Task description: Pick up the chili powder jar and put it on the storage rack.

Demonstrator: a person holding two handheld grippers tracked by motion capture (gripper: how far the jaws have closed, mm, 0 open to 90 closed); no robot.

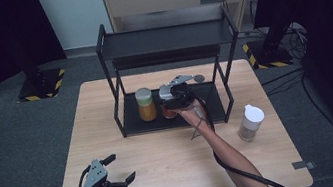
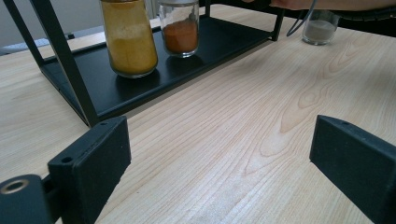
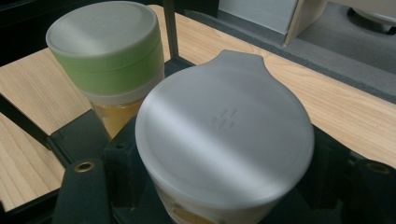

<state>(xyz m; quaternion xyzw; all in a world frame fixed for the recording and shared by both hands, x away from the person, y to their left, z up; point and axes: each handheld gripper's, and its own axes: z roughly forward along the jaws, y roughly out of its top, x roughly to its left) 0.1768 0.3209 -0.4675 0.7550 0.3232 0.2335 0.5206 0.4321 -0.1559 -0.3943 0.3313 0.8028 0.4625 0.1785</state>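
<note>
Pale wooden table (image 1: pixel 174 158), black metal shelf rack (image 1: pixel 218 110) at centre frame.
Your outstretched right gripper (image 1: pixel 176 103) clamps the grey-lidded orange spice jar (image 3: pixel 224 140); your left gripper (image 1: pixel 116 175), lower left, gapes wide.

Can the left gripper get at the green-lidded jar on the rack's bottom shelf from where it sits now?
Probably yes. The left gripper is open, holds nothing, and bare table lies between it and the green-lidded jar. The rack's front post and the right gripper, shut on the neighbouring grey-lidded jar, crowd the approach.
</note>
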